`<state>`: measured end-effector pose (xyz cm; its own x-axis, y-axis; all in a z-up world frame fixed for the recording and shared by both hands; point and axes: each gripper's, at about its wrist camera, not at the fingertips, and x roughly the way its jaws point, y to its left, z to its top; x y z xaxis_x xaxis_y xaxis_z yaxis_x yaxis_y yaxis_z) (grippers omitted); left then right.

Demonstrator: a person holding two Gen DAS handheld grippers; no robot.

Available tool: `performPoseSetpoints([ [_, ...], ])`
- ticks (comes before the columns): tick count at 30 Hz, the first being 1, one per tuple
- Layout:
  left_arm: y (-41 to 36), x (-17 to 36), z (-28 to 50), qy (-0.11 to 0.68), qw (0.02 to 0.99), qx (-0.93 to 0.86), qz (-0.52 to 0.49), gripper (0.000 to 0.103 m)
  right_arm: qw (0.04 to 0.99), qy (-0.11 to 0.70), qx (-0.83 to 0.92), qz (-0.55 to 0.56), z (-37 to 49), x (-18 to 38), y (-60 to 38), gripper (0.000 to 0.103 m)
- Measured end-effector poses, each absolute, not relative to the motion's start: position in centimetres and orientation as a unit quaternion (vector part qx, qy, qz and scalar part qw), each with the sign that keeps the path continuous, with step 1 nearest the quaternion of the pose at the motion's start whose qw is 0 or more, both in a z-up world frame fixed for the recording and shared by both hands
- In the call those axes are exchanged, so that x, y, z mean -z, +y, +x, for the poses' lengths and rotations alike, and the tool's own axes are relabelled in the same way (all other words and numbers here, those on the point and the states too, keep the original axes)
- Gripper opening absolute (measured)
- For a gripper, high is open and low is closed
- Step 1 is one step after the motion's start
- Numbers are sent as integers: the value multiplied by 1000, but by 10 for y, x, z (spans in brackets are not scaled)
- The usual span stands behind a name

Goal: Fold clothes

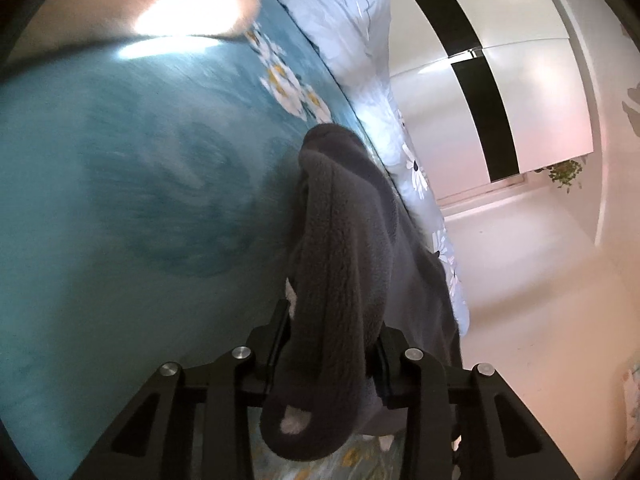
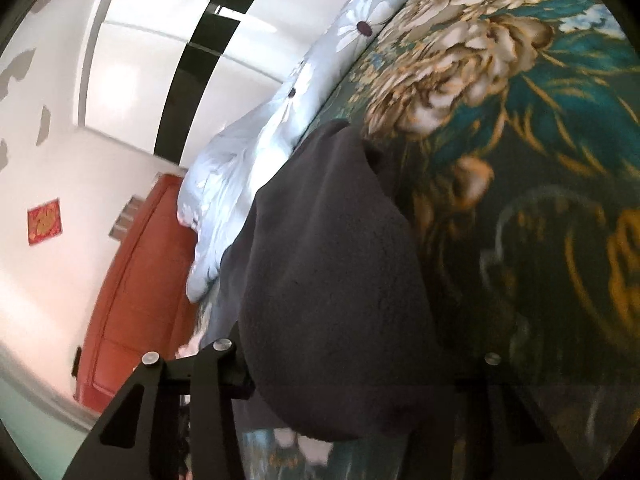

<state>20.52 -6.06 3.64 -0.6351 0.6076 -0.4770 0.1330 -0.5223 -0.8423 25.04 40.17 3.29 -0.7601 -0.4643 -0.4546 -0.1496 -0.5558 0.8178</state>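
Dark grey fleece garment (image 1: 340, 264) hangs bunched between both grippers, just above teal floral bedspread (image 1: 120, 200). Left gripper (image 1: 332, 344) fingers clamped on thick fleece fold. Right gripper (image 2: 340, 364) mostly hidden by fleece (image 2: 332, 272) draped over it; grip cannot tell. Pale blue daisy quilt (image 2: 248, 160) far side, red door (image 2: 140, 280) left.

— what is carrying everything here?

— a bed with a teal bedspread (image 1: 120, 200); in the right wrist view it shows big cream and gold flowers (image 2: 460, 60).

— and what lies on it?

— a dark grey fleece garment (image 1: 344, 240), and beside it, along the far edge, a pale blue quilt with white daisies (image 2: 240, 168).
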Motion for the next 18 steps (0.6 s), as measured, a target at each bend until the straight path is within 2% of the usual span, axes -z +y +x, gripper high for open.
performPoseSetpoints([
  [5,-95,-53,255,-437,147,-793,-399,38,133,-424,814,374,285,-40,372,48],
  [10,-113,-41,275,-437,156,-785,-411,39,143,-324,842,407,305,-60,339,49],
  [15,-112,-43,272,-423,162,-792,-410,43,128,-353,827,418,303,-56,343,54],
  [18,-124,-48,277,-427,161,-798,-393,53,128,-340,831,421,305,-59,353,54],
])
